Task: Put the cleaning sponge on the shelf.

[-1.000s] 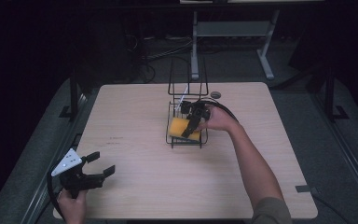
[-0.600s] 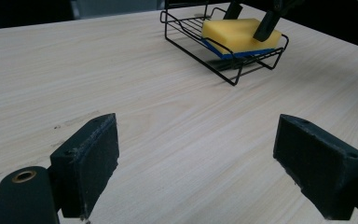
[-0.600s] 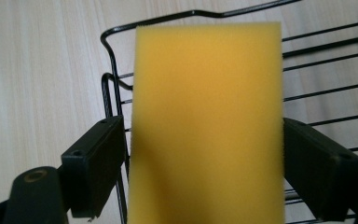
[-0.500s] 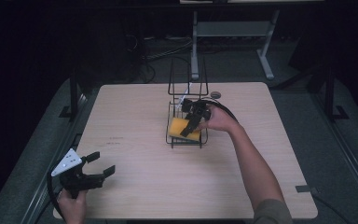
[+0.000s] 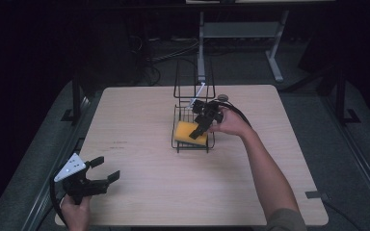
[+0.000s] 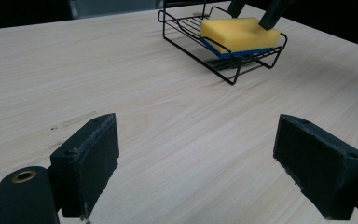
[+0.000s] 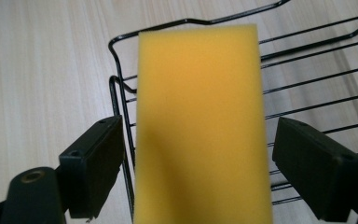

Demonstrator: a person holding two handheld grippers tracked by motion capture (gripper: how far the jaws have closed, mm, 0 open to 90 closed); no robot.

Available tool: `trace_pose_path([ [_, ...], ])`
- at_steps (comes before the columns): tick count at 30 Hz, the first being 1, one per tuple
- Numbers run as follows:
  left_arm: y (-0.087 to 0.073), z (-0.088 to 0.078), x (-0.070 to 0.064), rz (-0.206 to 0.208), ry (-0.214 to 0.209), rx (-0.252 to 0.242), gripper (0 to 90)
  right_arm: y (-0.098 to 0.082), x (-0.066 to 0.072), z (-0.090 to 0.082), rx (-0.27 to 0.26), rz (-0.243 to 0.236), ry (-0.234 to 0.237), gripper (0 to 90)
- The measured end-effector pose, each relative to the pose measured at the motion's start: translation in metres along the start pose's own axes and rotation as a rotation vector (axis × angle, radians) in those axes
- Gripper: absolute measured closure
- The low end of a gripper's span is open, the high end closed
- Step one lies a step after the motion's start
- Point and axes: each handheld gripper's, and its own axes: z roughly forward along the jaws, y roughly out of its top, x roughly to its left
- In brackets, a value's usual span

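At the table's near left corner the left gripper waits with its jaws wide apart and nothing between them. Toward the middle, the yellow sponge lies tilted in the lower tray of the wire rack. The right gripper hangs over it, jaws spread to either side (not touching, as far as I can tell). Close squarely on the sponge's long sides, clear of the wires.
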Motion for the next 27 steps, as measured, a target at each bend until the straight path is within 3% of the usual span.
trace_pose_path([
  [6, 0.000, 0.000, 0.000, 0.005, -0.001, 0.002, 13.4, -0.006, -0.001, -0.002, -0.045, 0.009, 0.004, 16.5],
  [17, 0.001, 0.000, 0.000, 0.006, -0.001, 0.001, 13.4, -0.013, -0.002, -0.006, -0.034, 0.039, -0.002, 16.4],
  [27, 0.001, 0.002, -0.002, 0.011, -0.005, 0.005, 13.4, -0.028, -0.004, -0.009, -0.074, 0.063, -0.002, 16.5],
])
